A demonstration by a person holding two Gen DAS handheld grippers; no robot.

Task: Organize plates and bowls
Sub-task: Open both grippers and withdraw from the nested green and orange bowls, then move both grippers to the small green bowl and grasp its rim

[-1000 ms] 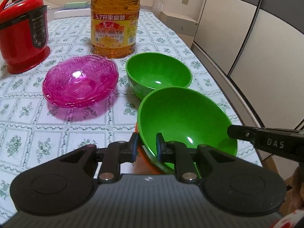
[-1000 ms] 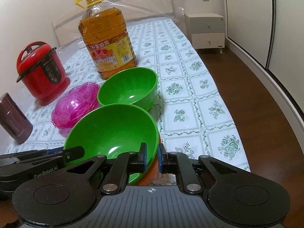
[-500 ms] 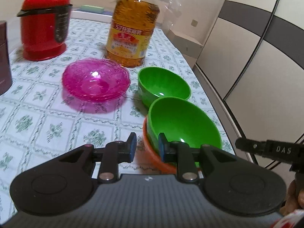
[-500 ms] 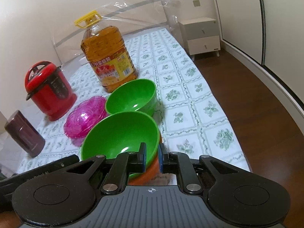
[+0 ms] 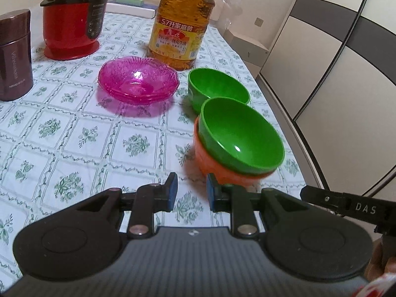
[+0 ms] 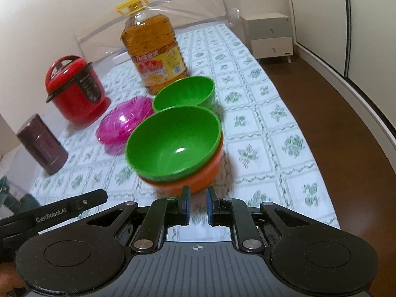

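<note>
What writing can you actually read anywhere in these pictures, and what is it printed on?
"5.7升家庭装": orange band on the oil bottle.
"DAS": black arm of the other gripper, at the right edge of the left wrist view.
"GenRobot.AI": black arm at the left of the right wrist view.
Red cooker and brown flask: print too blurred.

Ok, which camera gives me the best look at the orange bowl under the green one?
The right wrist view: the orange bowl shows its near wall and rim clear of the fingers, with the green bowl nested inside. The left wrist view shows only a crescent of it, partly behind a fingertip.
</note>
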